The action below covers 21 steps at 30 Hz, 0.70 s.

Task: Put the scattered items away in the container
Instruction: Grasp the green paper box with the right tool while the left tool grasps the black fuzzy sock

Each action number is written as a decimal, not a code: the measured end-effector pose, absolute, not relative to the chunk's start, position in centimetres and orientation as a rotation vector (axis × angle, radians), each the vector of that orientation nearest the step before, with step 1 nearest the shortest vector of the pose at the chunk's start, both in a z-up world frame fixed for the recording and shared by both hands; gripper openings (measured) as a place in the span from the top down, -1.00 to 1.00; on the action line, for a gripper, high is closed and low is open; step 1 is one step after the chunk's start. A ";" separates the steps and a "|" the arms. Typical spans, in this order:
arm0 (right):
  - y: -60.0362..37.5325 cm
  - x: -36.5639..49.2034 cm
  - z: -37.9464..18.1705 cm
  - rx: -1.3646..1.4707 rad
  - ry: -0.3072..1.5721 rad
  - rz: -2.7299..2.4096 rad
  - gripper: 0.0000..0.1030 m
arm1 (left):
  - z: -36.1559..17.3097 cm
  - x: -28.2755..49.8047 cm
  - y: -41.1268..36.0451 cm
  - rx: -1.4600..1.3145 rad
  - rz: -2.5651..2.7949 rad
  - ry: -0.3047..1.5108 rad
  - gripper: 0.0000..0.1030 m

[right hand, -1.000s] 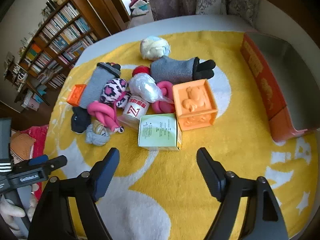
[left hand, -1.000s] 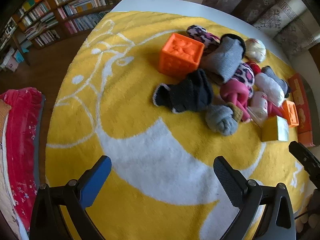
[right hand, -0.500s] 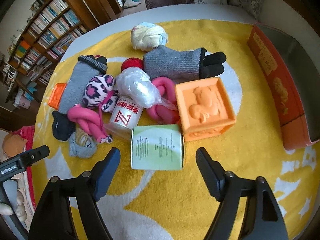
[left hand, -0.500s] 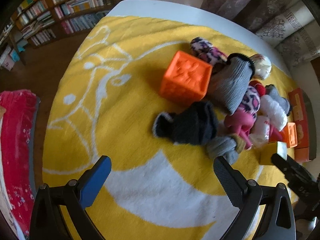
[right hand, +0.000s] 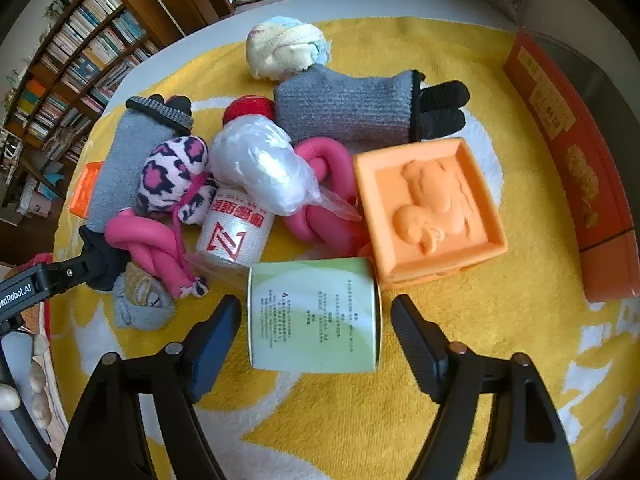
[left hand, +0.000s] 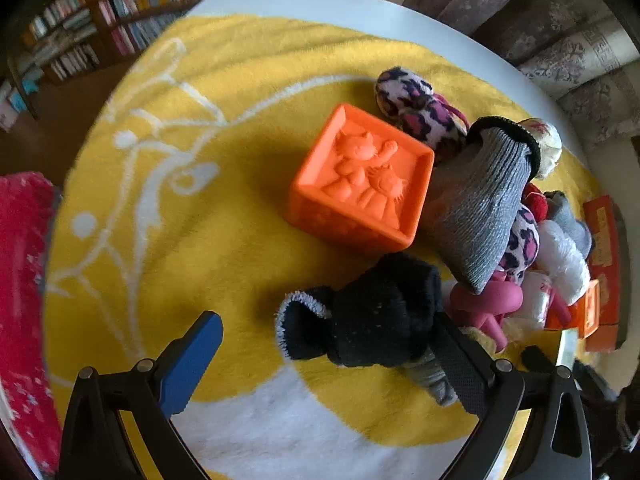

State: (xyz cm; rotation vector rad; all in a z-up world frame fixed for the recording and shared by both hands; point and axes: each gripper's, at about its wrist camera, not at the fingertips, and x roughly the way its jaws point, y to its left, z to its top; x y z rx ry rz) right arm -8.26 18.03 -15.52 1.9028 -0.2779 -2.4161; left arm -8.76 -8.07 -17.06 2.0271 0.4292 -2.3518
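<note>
A pile of items lies on a yellow rug. My left gripper (left hand: 328, 356) is open, its fingers on either side of a black sock (left hand: 368, 316), with an orange cube (left hand: 360, 180) and a grey glove (left hand: 480, 204) beyond. My right gripper (right hand: 316, 320) is open, its fingers flanking a pale green box (right hand: 312, 316). Behind the box are a light orange cube (right hand: 432, 204), a white bottle (right hand: 236, 232), pink knotted ropes (right hand: 320, 200), a leopard pouch (right hand: 176, 176) and a grey glove (right hand: 352, 108). The orange container (right hand: 580, 184) stands at the right.
A bookshelf (right hand: 68, 68) stands beyond the table's far left edge. A red cloth (left hand: 20, 280) lies off the table at the left. The left gripper's arm (right hand: 44, 280) reaches in at the left of the right wrist view. Curtains (left hand: 560, 20) hang at the back.
Both grippers have moved forward to the pile. The left now straddles the black sock, the right straddles the green box. Both stay open.
</note>
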 end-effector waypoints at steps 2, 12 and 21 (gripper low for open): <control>18.0 -8.2 -15.5 1.905 -0.273 -2.422 -0.43 | -17.4 -8.6 -8.1 2.031 -2.349 0.464 -1.00; 17.3 -7.3 -15.0 1.903 -0.196 -2.439 -0.12 | -17.7 -9.8 -7.5 2.048 -2.439 0.471 -0.24; 17.6 -4.2 -12.8 1.838 -0.197 -2.452 -0.10 | -16.9 -8.6 -6.7 2.073 -2.469 0.486 0.05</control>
